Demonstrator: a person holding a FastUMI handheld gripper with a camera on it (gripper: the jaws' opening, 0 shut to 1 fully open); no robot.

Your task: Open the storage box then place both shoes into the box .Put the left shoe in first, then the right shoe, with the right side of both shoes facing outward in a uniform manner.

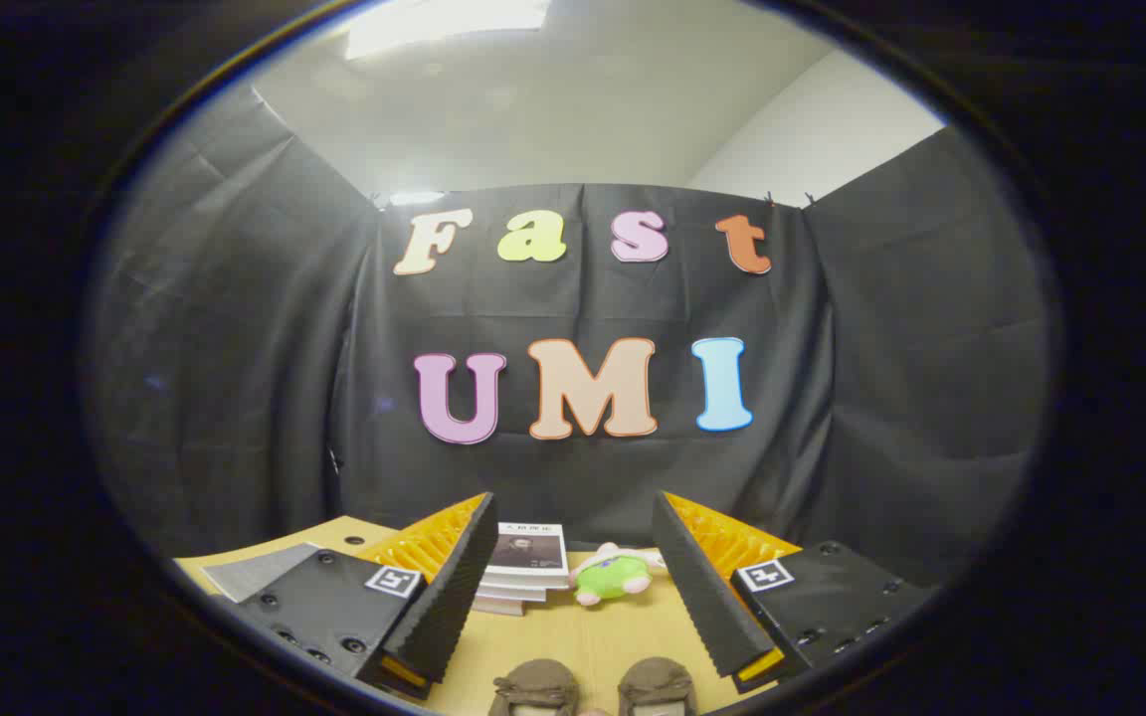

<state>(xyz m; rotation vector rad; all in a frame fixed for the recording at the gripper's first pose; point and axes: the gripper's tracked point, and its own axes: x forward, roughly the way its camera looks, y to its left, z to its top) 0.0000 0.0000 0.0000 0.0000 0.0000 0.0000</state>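
Two brown shoes lie side by side on the wooden table, near me and between my fingers: the left-hand shoe [535, 686] and the right-hand shoe [659, 686]. I see just their upper ends. My gripper [573, 587] is held above the table, open wide, with nothing between its fingers. The left finger [449, 592] and right finger [707, 587] stand apart on either side of the shoes.
A stack of books [523, 577] lies beyond the fingers toward the back of the table [583, 636]. A green and pink plush toy [615, 575] sits just right of the books. A grey flat sheet [255, 572] lies left of the left finger. Black cloth walls close in the booth.
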